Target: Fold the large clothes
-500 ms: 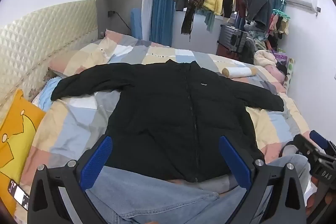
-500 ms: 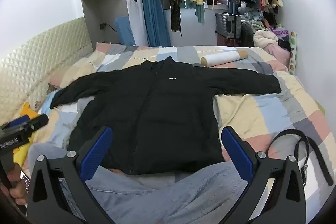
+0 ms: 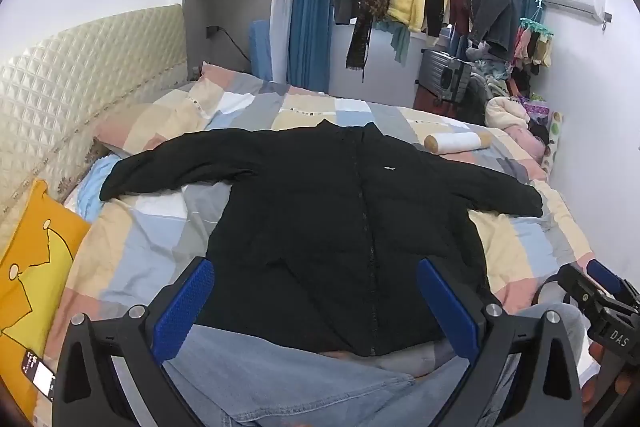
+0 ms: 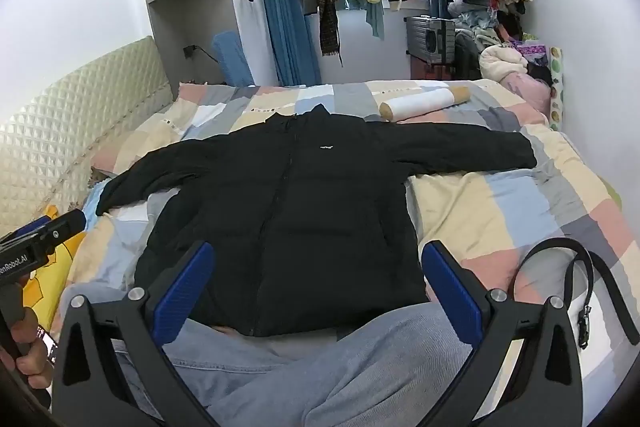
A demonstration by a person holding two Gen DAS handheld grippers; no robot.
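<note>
Jacket (image 3: 332,219) flat (unfolded) — tools apart.

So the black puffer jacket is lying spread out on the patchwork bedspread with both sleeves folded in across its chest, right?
Not quite: the black puffer jacket lies spread on the patchwork bedspread, but both sleeves stretch straight out sideways, as the right wrist view shows.

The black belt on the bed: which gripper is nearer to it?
Right. The belt lies just beside the right gripper, at its right finger. The left gripper hangs further off, over the jacket's other side.
</note>
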